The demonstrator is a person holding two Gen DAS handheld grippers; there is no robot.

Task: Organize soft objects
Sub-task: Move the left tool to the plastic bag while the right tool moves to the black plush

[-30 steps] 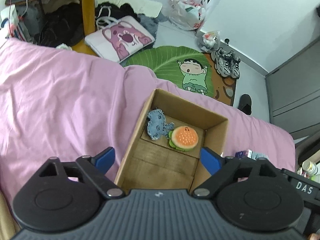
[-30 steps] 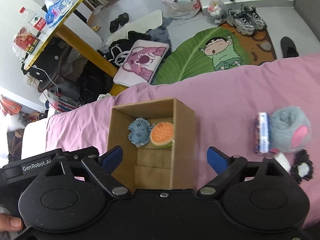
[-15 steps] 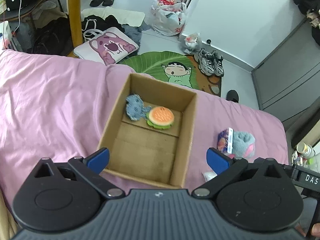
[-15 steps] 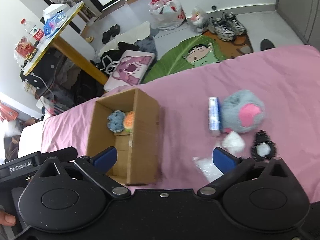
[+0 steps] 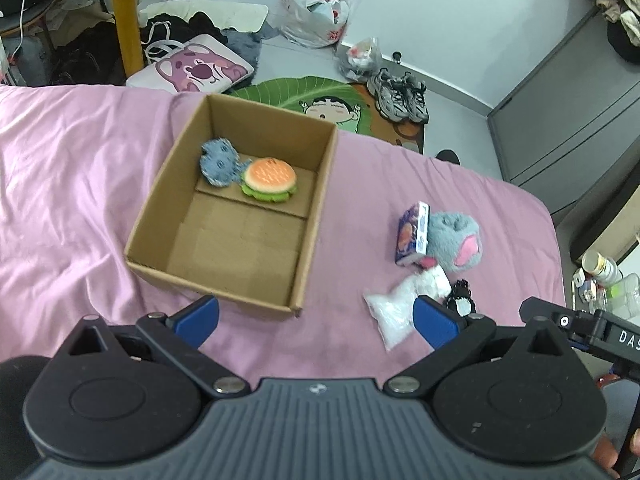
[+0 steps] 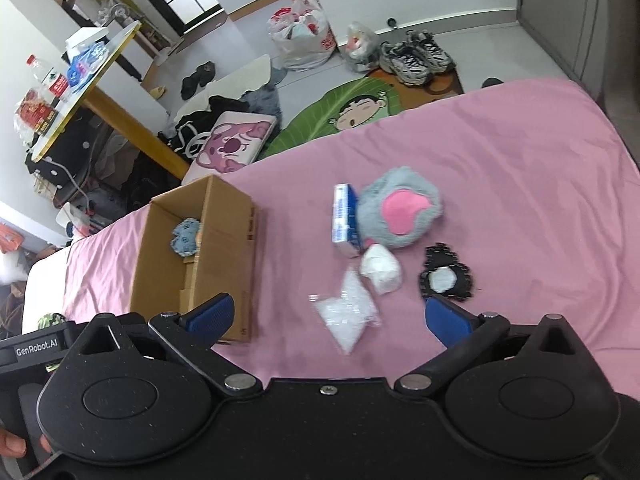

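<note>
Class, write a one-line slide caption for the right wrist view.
Open right gripper above a clear plastic bag on the pink bedsheet, cardboard box alongside.

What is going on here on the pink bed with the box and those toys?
A person holds a pair of tongs in each hand; both the left tongs and right tongs are open and empty above the pink sheet. The cardboard box already holds a blue plush and a burger toy. Still outside it, to its right, lie a grey paw plush, a small carton, a clear bag, a white wad and a black-and-white piece.
</note>
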